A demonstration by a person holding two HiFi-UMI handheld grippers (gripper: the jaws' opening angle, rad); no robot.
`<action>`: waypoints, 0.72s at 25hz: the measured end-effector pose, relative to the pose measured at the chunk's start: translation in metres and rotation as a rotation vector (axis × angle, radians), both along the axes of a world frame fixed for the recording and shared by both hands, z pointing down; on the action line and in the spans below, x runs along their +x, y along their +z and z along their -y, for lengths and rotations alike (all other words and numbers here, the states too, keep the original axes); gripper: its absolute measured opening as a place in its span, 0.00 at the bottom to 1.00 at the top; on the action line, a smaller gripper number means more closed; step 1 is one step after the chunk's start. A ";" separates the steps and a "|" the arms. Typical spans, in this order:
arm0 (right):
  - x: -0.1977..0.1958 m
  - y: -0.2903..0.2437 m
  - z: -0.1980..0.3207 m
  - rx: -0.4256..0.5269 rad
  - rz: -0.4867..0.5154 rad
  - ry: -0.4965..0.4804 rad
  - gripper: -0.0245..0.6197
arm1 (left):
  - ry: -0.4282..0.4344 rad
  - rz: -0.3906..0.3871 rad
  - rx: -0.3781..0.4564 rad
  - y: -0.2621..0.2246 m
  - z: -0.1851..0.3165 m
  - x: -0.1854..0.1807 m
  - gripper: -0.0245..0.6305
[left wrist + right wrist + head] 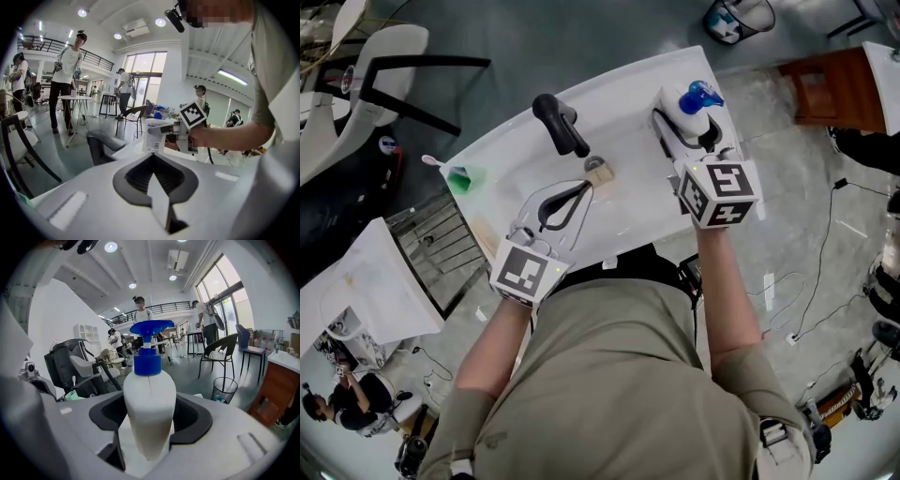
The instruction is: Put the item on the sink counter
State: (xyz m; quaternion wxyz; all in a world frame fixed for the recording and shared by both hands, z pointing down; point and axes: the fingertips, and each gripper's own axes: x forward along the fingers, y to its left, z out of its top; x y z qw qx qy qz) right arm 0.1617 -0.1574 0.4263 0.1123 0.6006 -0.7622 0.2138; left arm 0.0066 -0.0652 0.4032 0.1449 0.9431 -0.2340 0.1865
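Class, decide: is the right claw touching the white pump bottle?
Touching. The right gripper view shows the right claw closed on both sides of the white pump bottle.

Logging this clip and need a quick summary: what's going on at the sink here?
A person stands at a white sink counter with a gripper in each hand. The right gripper is closed on a white pump bottle with a blue pump head, upright over the counter's right end, to the right of the black faucet. Whether the bottle touches the counter can't be told. The left gripper is shut and empty, in front of the faucet. A green cup sits at the counter's left end.
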 end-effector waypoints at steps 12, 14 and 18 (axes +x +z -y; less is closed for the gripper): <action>0.029 0.018 0.027 -0.008 -0.023 0.016 0.47 | -0.018 0.019 -0.045 0.020 0.004 0.007 0.04; 0.032 0.021 0.031 -0.009 -0.025 0.018 0.47 | -0.016 0.028 -0.045 0.024 0.005 0.006 0.04; 0.039 0.026 0.036 -0.008 -0.030 0.025 0.47 | -0.025 0.023 -0.058 0.026 0.006 0.007 0.04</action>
